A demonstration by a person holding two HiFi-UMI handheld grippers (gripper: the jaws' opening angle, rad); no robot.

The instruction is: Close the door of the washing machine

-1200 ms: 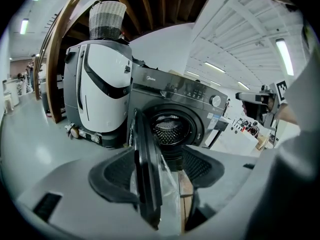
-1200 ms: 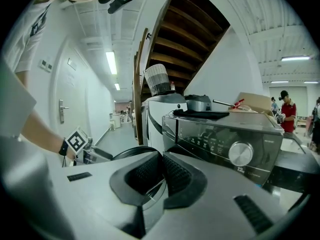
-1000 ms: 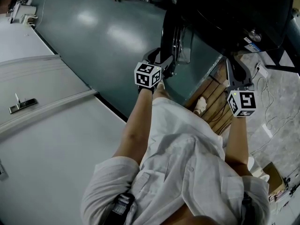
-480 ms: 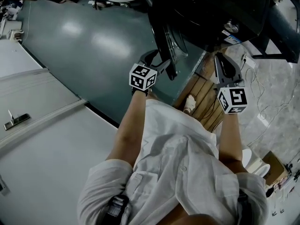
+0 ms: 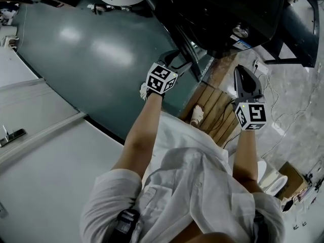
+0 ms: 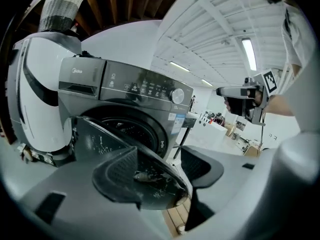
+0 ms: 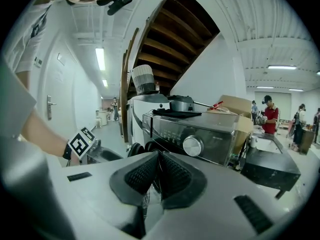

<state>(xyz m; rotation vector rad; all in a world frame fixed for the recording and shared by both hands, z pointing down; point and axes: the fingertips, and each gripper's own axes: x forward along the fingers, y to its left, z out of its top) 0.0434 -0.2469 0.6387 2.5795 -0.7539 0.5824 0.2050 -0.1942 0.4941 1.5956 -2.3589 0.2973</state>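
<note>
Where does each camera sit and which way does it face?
Head view: on the head, steeply down at washer and floor; forearms, shirt, left gripper, right gripper show.
Left gripper view: on left gripper, facing open door and drum; open jaws show.
Right gripper view: on right gripper, facing control panel; shut jaws show.
Shared: each gripper view shows the other gripper.
</note>
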